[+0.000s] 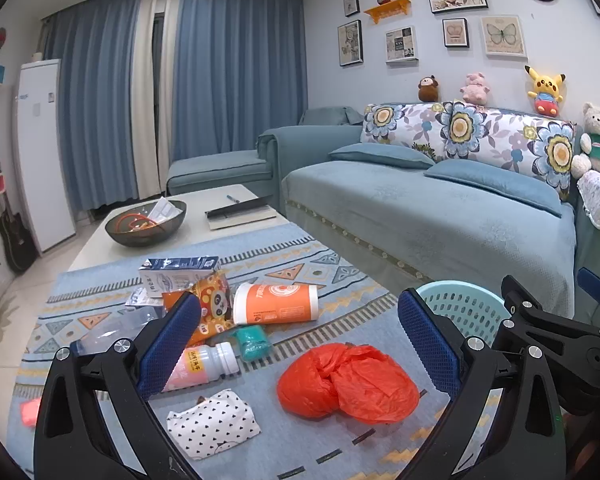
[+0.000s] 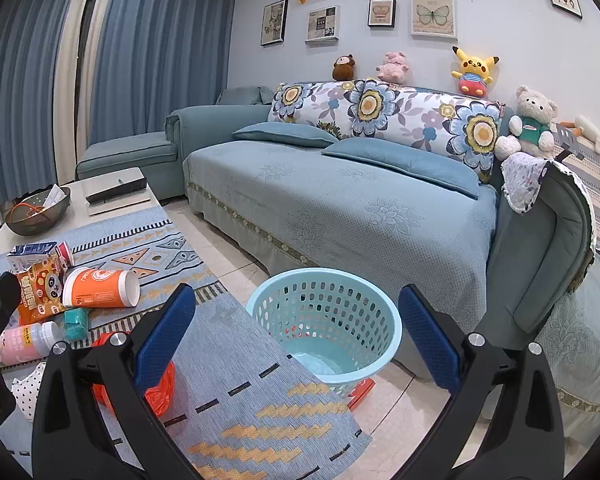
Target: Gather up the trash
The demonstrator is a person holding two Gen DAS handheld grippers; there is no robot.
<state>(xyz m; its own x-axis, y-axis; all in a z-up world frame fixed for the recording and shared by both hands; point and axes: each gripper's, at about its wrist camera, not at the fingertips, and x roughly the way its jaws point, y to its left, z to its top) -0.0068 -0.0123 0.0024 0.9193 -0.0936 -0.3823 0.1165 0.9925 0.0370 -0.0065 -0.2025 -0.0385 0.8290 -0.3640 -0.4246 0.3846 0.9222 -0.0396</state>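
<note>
- Your left gripper [image 1: 298, 346] has its blue-padded fingers [image 1: 172, 340] spread wide, holding and touching nothing.
- Your right gripper [image 2: 296, 338] is spread just as wide and equally empty; its pads [image 2: 428, 336] frame the light blue basket [image 2: 380, 316].
- In the left wrist view the trash lies on the patterned cloth [image 1: 340, 280] covering the table: a crumpled orange plastic bag [image 1: 348, 384] sits between your left fingers at about 6 o'clock, loose and puffed.
- A polka-dot wrapper [image 1: 212, 424] lies at 7 o'clock from the bag, flat and creased.
- A pink-and-white bottle [image 1: 208, 364] lies on its side, partly behind your left finger (its lower end is hidden).
- A teal wad [image 1: 252, 342] rests just beside the bottle's cap, and an orange cup [image 1: 276, 304] lies tipped over at 12 o'clock from it.
- A panda snack bag [image 1: 212, 304] and a milk carton [image 1: 180, 274] sit touching, behind the cup's base.
- The basket stands upright on the floor beside the table's edge, near the sofa [image 2: 340, 200]; nothing shows inside it.
- Both grippers point forward and slightly down, the left above the trash, the right above the table's edge toward the basket.
</note>
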